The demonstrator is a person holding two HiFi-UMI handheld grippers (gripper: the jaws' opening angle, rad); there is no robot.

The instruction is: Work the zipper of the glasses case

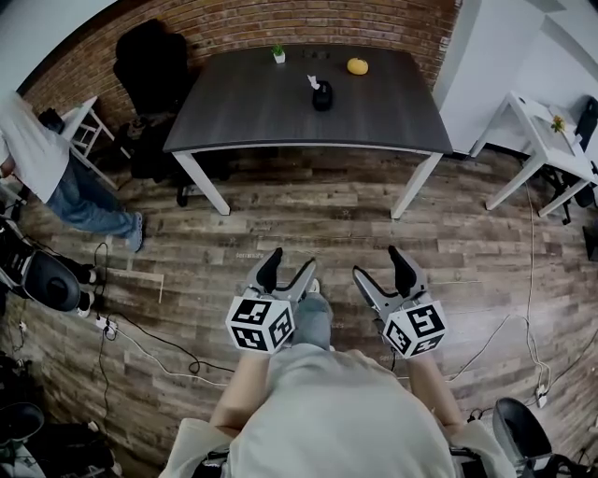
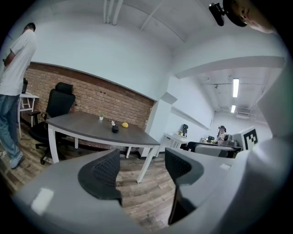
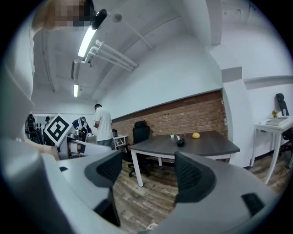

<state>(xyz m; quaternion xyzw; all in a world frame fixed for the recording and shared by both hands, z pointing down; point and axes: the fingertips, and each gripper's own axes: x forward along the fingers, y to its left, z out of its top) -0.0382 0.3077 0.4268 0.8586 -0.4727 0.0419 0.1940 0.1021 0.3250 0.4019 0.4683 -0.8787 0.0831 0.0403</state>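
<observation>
Left tool (image 1: 291, 261), right tool (image 1: 378, 263): jaws apart, empty, above floor (image 1: 308, 224). Dark item, possibly glasses case (image 1: 322, 95), on table (image 1: 262, 117) beyond.

Head view: above the person, looking steeply down, well back from table (image 1: 262, 112). Both gripper views: low, facing table from afar. All three share table and brick wall (image 1: 280, 23).

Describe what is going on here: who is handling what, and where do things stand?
A person stands back from the dark table, holding the left gripper and the right gripper out in front. Both are open and empty. The small dark item on the table, likely the glasses case, lies untouched near a yellow object and a little plant. Another person stands off to the left. The zipper work has not begun.
</observation>
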